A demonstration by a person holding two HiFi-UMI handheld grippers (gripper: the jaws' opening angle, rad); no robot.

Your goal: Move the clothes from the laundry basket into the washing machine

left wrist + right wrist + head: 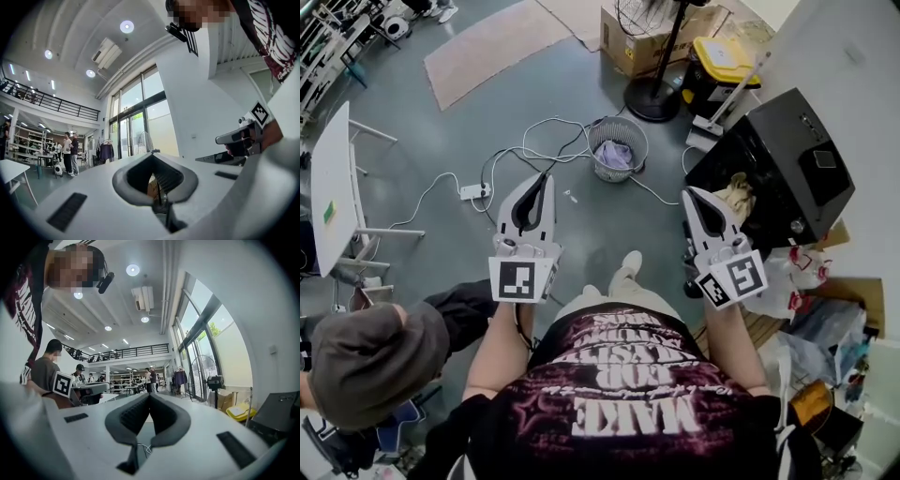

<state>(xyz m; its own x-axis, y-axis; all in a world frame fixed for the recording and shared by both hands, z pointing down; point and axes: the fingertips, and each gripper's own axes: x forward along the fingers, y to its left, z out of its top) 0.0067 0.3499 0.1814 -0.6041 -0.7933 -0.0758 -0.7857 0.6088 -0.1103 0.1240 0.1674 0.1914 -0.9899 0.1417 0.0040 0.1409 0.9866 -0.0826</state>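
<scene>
person's black printed shirt (623, 412) fills the bottom of the head view, a forearm running out from it to each gripper.

- clothes (615, 155): a lavender bundle lying in the laundry basket (592, 141), a wire tub on the floor ahead, between the two grippers and well apart from both.
- washing machine (787, 159): black box at the right, mouth open toward the person; a cream garment (737, 195) sits bunched in the opening.
- left gripper (546, 180): jaws together, nothing between them, held level.
- right gripper (688, 193): jaws together, empty, near the machine's mouth.
- around: white cable (534, 127) looped on the floor beside the basket, fan stand (654, 94) behind it.

progress, as a judgement: partway. one piece looks delivered to the machine; the lavender load is left in the basket, and no gripper has yet gone for it.
</scene>
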